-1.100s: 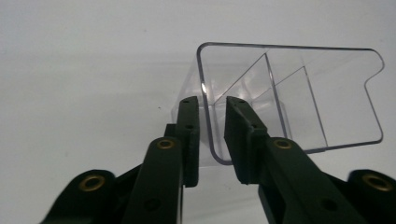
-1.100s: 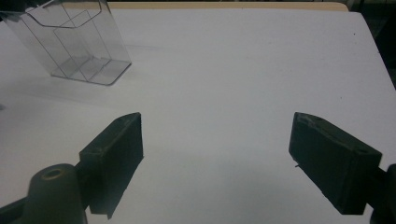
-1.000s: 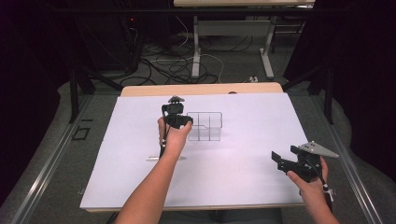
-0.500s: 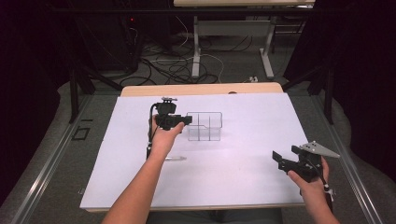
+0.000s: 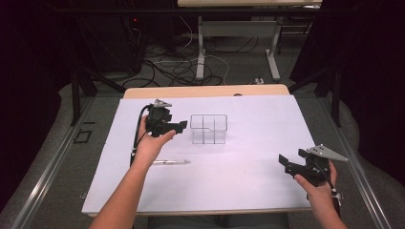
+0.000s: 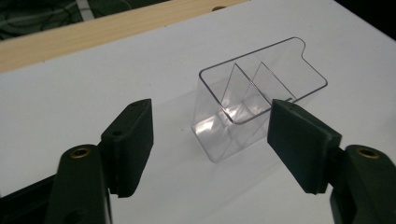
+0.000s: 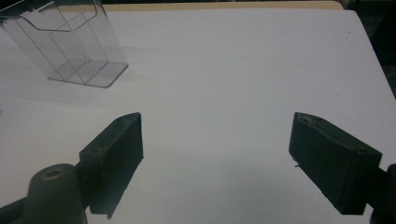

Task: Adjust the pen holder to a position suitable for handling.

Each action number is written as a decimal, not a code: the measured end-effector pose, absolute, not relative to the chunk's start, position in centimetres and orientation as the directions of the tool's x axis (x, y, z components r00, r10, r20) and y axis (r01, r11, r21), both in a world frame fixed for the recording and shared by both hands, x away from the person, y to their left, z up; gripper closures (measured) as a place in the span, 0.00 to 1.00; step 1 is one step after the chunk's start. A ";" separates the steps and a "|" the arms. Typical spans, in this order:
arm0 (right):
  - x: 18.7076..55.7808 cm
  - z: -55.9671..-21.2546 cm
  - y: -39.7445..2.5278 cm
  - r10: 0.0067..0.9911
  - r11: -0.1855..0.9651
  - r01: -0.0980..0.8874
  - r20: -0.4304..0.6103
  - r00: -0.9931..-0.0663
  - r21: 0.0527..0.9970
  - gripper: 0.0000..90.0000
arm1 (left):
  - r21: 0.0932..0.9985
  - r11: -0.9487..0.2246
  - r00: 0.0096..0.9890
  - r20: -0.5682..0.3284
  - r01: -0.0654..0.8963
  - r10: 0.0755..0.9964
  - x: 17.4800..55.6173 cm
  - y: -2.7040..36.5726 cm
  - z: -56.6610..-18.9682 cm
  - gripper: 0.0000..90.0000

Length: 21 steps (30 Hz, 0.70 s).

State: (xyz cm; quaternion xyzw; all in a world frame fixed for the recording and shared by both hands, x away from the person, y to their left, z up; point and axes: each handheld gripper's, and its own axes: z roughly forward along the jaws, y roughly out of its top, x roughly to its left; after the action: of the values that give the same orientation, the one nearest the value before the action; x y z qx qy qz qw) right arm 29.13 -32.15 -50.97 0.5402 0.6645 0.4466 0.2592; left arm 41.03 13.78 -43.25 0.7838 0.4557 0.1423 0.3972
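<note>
A clear plastic holder [image 5: 208,129] with inner dividers stands upright and empty in the middle of the white table [image 5: 248,181]. My left gripper [image 5: 182,127] hovers just left of it, open, pointing at it with nothing between the jaws. In the left gripper view the holder [image 6: 261,98] lies ahead of the open left gripper [image 6: 210,105]. A slim silver pen [image 5: 171,162] lies flat beside the left forearm. My right gripper [image 5: 285,162] is held open and empty near the front right corner. In the right gripper view the holder [image 7: 70,42] sits far off, beyond my right gripper [image 7: 215,117].
A bare wooden strip [image 5: 205,91] runs along the table's far edge. Beyond it are cables on the floor [image 5: 176,67] and the legs of another table [image 5: 200,47]. White surface stretches between the holder and the right gripper.
My left gripper has drawn back to the left, away from the holder, and the pen now shows fully beside the forearm. The right gripper has stayed put.
</note>
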 end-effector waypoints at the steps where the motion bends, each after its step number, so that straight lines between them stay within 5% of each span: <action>1: 29.1 -51.0 -32.2 0.948 0.020 0.490 0.138 -0.285 0.872 0.19 | 0.758 -0.276 0.552 -0.131 0.592 0.824 41.0 14.0 -43.1 0.28; 4: 29.1 -51.0 -32.1 0.949 0.021 0.491 0.137 -0.284 0.871 0.19 | 0.749 -0.315 0.571 -0.103 0.583 0.815 40.6 14.6 -43.0 0.17; 21: 29.2 -51.1 -31.9 0.947 0.034 0.497 0.131 -0.292 0.867 0.19 | 0.732 -0.446 0.639 0.017 0.516 0.769 39.3 16.3 -42.7 0.11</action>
State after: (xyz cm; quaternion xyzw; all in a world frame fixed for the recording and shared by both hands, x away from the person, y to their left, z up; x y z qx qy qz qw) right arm 29.17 -31.93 -51.09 0.5373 0.6721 0.4410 0.2553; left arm 39.30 16.29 -42.71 0.8316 0.3861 0.1767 0.3579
